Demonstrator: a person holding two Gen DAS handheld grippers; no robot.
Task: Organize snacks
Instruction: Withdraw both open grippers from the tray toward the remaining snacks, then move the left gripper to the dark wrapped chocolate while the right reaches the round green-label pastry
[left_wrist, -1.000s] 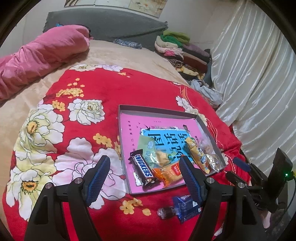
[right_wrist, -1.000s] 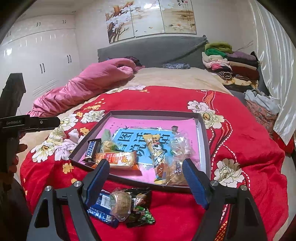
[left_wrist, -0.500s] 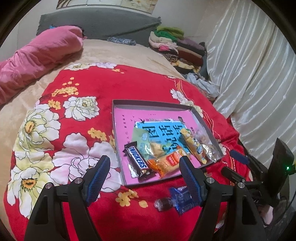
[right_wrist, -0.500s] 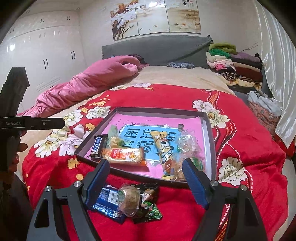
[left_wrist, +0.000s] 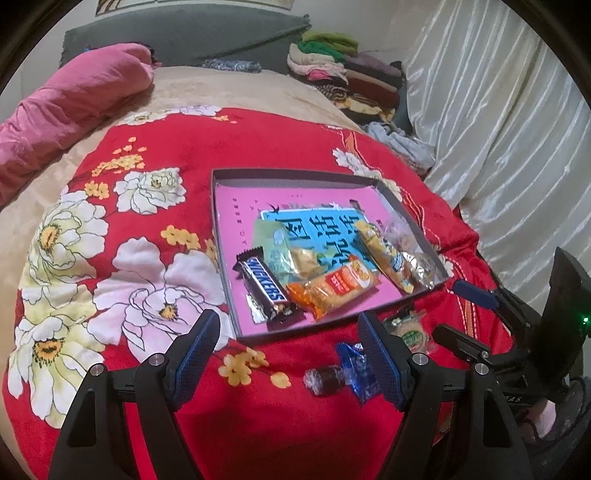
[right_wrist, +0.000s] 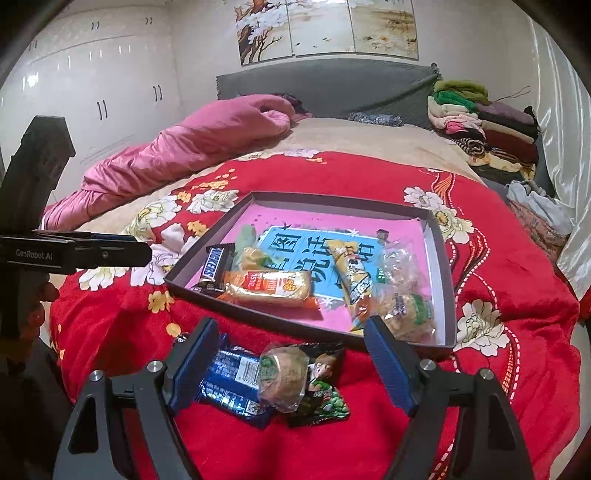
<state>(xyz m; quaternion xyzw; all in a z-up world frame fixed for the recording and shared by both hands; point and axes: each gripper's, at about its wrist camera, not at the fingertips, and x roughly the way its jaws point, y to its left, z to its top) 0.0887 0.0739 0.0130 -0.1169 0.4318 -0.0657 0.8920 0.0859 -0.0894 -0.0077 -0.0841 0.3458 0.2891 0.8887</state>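
Left wrist view: the left gripper hangs with jaws spread wide and empty over the red blanket. Several snacks, a Snickers bar and an orange packet among them, already lie by the tray's near edge.

Right wrist view: the right gripper, also wide open and empty, frames what looks left: a blue wrapper, a round cake and a green-black packet just outside that edge.

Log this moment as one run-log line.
left gripper: open, empty | right gripper: open, above blue packet | Snickers bar: in tray
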